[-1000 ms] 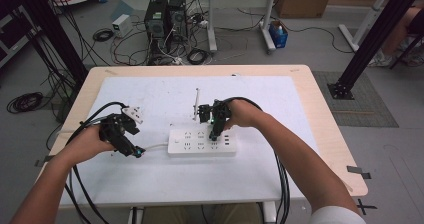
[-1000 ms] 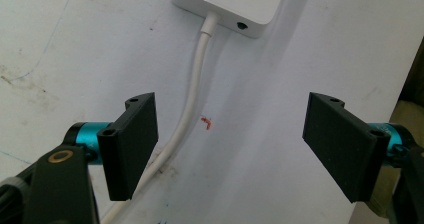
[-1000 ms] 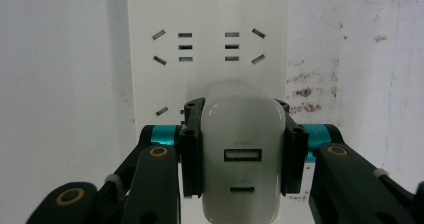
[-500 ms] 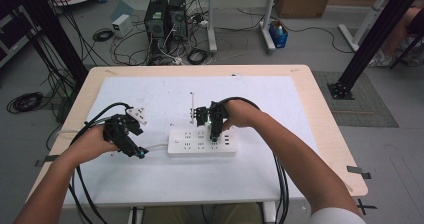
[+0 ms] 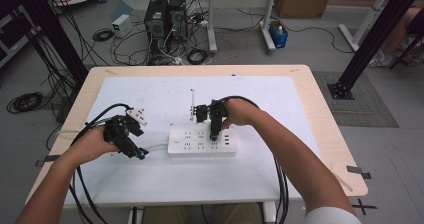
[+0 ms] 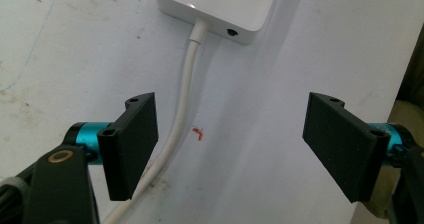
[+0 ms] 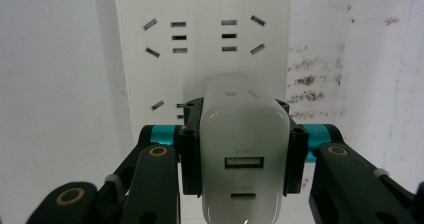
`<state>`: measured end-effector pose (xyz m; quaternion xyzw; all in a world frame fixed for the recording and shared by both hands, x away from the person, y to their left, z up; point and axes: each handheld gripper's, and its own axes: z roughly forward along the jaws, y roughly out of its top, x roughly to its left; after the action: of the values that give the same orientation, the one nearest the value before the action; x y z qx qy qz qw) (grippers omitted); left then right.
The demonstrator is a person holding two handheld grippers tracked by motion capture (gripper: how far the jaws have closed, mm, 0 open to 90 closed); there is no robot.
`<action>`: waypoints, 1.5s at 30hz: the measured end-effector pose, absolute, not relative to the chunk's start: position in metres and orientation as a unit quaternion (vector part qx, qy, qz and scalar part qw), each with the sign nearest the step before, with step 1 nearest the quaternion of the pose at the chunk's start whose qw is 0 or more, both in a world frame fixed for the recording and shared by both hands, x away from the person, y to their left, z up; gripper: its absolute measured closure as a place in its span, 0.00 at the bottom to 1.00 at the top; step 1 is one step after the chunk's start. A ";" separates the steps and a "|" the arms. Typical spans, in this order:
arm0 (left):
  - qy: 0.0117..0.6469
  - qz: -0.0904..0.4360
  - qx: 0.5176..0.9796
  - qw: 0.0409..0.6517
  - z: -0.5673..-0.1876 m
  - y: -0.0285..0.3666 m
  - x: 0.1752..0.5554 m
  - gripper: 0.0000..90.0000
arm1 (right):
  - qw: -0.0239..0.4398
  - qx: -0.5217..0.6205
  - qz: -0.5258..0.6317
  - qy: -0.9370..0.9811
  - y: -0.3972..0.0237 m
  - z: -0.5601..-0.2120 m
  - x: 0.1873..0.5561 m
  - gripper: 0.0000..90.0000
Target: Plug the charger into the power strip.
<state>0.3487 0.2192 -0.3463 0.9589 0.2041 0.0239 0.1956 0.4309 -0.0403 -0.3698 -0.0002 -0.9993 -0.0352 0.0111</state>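
One charger (image 7: pixel 244 149) between right tool (image 7: pixel 244 151) jaws.

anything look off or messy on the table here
Nothing is damaged or spilled. The white table cover carries brownish smudges beside the power strip, and a tiny red scrap lies by the strip's cord. The charger sits squarely between the right gripper's jaws.

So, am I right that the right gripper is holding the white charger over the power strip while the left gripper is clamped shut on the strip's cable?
Not quite: the left gripper is open, its jaws standing wide apart with the white cable running between them untouched, as the left gripper view shows. The rest holds: the right gripper is shut on the white charger over the power strip.
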 end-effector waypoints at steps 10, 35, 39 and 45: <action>0.202 0.025 0.960 0.193 -0.346 0.219 0.349 0.25 | -0.020 0.017 -0.011 -1.000 -0.034 -0.371 0.420 0.70; 0.196 0.029 0.960 0.200 -0.345 0.213 0.351 0.25 | -0.034 0.004 -0.015 -0.999 -0.032 -0.378 0.416 0.70; 0.198 0.031 0.959 0.201 -0.344 0.215 0.350 0.25 | -0.025 0.005 -0.025 -0.999 -0.034 -0.379 0.420 0.70; 0.200 0.032 0.958 0.203 -0.342 0.216 0.348 0.25 | -0.010 0.011 -0.041 -0.999 -0.038 -0.379 0.424 0.69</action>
<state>0.3475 0.2164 -0.3421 0.9580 0.2002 0.0319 0.2028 0.4240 -0.0380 -0.3791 0.0108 -0.9991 -0.0407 -0.0102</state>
